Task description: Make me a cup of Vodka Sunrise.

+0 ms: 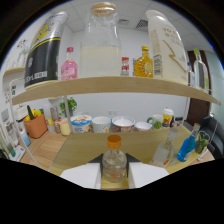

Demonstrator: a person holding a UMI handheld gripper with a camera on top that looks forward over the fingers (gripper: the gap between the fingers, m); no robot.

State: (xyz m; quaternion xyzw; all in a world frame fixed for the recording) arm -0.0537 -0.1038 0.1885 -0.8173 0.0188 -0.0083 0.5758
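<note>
Two fingers of my gripper (114, 172) clamp the orange-capped bottle (114, 162), raised just below the wooden shelf (115, 85); I reckon smooth glass could slip or clip that shelf.

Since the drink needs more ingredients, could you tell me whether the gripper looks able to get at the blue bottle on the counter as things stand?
Probably not yet: the gripper appears shut on the orange-capped bottle, so it is occupied. The blue bottle stands beyond the fingers, beside a clear bottle.
</note>
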